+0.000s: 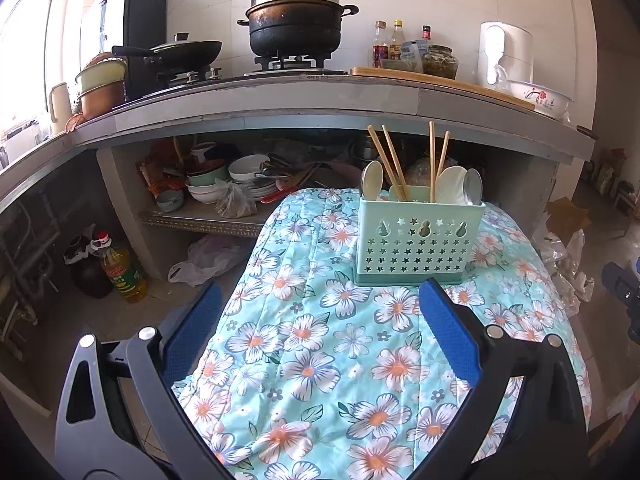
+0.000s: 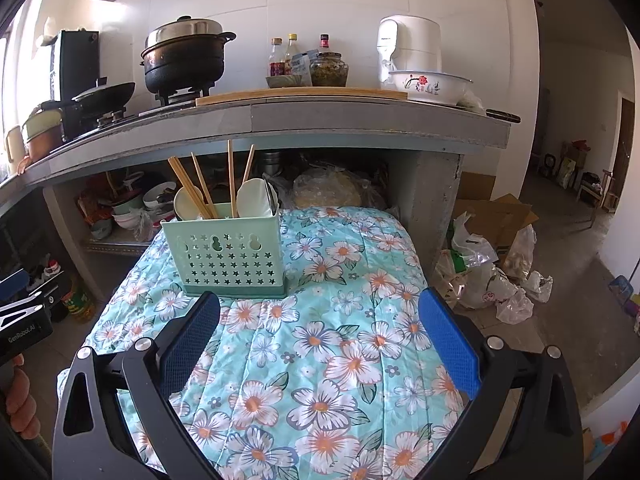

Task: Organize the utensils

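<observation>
While both grippers hung wide open and empty, I saw the mint-green perforated plastic utensil caddy (image 1: 416, 240) upright, far-right of my left gripper (image 1: 320, 316) and far-left of my right gripper (image 2: 320, 320).

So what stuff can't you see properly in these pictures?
- Lower ends of the chopsticks and spoons: inside the holder, both views, hidden by its wall.
- How the holder is divided inside: front wall hides it.
- Bottle labels: too small, both views.
- Dishes on the shelf under the counter: dark and piled up.
- Left gripper, right gripper: bodies cut off by bottom edge.
</observation>
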A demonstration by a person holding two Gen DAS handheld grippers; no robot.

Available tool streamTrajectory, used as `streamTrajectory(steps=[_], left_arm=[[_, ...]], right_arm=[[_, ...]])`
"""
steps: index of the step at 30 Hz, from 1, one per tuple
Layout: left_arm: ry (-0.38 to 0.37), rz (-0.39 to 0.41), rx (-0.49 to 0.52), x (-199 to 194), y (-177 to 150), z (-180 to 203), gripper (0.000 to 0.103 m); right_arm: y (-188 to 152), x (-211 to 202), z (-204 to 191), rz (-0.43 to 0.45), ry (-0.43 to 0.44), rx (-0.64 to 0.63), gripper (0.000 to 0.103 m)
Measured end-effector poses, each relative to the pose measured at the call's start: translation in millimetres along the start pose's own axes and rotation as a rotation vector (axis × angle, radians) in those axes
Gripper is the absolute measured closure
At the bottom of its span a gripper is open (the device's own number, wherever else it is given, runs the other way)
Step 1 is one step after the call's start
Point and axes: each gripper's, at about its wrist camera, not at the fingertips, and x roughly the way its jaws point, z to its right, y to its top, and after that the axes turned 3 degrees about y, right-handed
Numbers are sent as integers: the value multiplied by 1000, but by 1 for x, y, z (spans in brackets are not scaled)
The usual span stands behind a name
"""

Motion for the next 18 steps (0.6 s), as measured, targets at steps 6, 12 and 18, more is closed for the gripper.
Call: streamTrajectory(steps=[6, 12, 18], left_arm=[[1, 0, -12, 0, 0, -1, 8], [-1, 1, -13, 0, 0, -1, 8], [0, -1, -13, 0, 1, 0, 8]], right_arm=[[1, 0, -1, 4, 7, -7, 6], [1, 0, -2, 5, 8, -8, 6], [1, 0, -2, 7, 8, -10, 6]])
